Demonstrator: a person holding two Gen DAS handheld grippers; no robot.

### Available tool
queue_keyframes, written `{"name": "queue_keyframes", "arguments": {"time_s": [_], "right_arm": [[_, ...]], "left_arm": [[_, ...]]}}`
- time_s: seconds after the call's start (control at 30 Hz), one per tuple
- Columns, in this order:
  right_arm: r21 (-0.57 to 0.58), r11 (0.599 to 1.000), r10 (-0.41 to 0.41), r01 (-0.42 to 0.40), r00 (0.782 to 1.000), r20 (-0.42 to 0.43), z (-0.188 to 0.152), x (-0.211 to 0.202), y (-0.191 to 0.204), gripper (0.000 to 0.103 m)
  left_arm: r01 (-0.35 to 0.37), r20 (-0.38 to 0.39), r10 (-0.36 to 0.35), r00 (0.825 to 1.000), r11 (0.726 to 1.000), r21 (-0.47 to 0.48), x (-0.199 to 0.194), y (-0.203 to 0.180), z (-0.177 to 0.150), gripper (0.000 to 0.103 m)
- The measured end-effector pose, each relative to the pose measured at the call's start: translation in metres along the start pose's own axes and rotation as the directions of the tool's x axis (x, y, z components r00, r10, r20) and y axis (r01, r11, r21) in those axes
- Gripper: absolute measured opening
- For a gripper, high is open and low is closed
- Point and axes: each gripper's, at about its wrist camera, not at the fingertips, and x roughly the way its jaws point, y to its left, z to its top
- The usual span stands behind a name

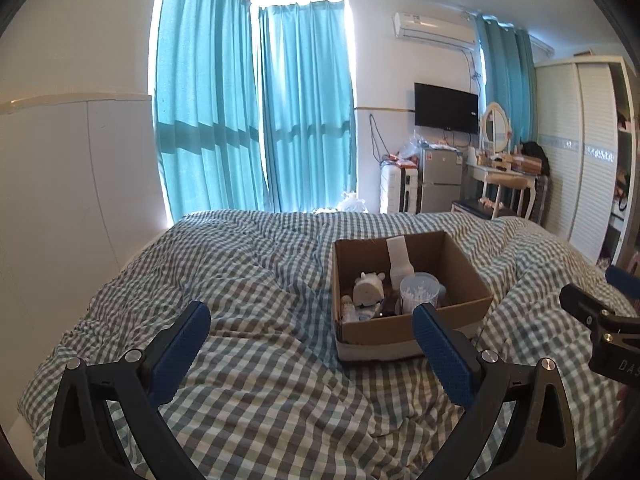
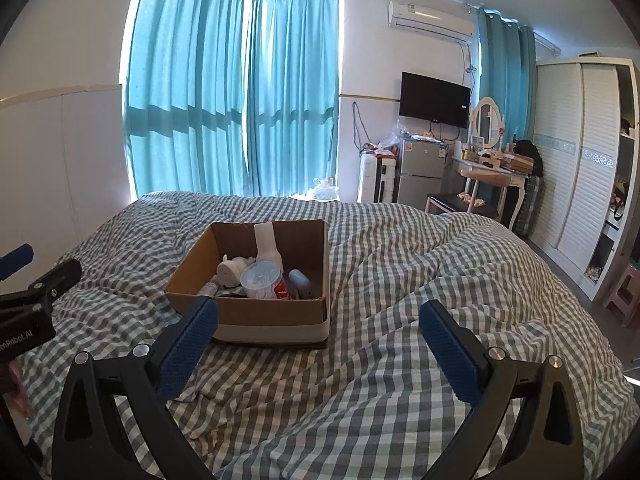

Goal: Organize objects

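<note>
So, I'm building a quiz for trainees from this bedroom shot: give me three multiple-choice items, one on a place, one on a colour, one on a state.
1. Where is the cardboard box?
A. on the checked bedcover
B. on the floor
C. on the dressing table

2. What colour are the curtains?
A. red
B. turquoise
C. grey

3. How do the jaws of the left gripper and right gripper stand?
A. both shut on items
B. one holds a bottle
C. both open, empty

Answers: 1 A, the box sits on the checked cover; 2 B, both panels show turquoise; 3 C, each wrist view shows wide-apart blue pads with nothing between.
</note>
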Motion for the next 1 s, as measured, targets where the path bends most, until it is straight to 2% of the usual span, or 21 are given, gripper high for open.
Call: {"name": "queue_keyframes", "arguments": {"time_s": [0.43, 1.0], "right_arm": [[-0.031, 0.999, -0.016, 0.016, 1.000, -0.023, -0.008, 0.005, 0.006, 0.101], [-0.038, 0.999, -0.018, 0.017, 0.999, -0.045, -0.014, 0.007, 0.007, 0.101]], "left_arm": [[0.022, -0.019, -0.023, 1.000, 0.999, -0.027, -0.001, 0.003, -0.001, 0.103], [0.026, -0.039, -0.026, 0.999, 1.000, 0.000, 0.004, -0.001, -0.007, 0.103]]}}
